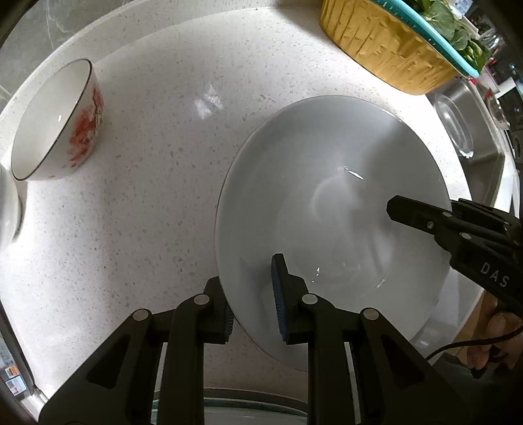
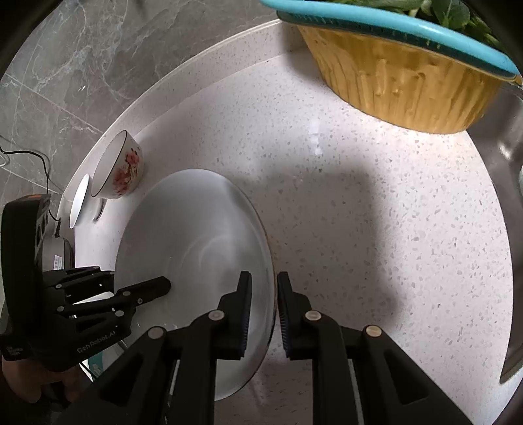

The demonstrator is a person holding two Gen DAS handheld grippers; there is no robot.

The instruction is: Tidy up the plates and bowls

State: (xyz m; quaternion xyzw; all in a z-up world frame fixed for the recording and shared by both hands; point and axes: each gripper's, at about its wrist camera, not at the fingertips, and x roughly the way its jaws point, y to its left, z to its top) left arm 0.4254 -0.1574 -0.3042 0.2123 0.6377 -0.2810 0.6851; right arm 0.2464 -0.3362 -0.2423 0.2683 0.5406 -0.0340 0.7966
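Note:
A large white plate (image 1: 327,196) is held over the speckled counter (image 1: 157,196) by both grippers at opposite rims. My left gripper (image 1: 253,304) is shut on its left rim, one finger above and one below. My right gripper (image 2: 264,314) is shut on the far rim of the plate (image 2: 196,235), and in the left wrist view its upper finger (image 1: 408,212) lies on the plate. The left gripper (image 2: 153,287) also shows at the left of the right wrist view. A white bowl with red flowers (image 1: 59,121) (image 2: 119,170) stands by the back edge, with a plain white dish (image 2: 80,199) beside it.
A yellow basin (image 1: 385,49) (image 2: 408,85) carrying a teal colander of greens (image 2: 392,29) stands at the back right. The steel sink (image 1: 474,157) lies to the right, with a clear glass dish (image 1: 454,124) in it. A glass rim (image 1: 228,405) shows below the left gripper.

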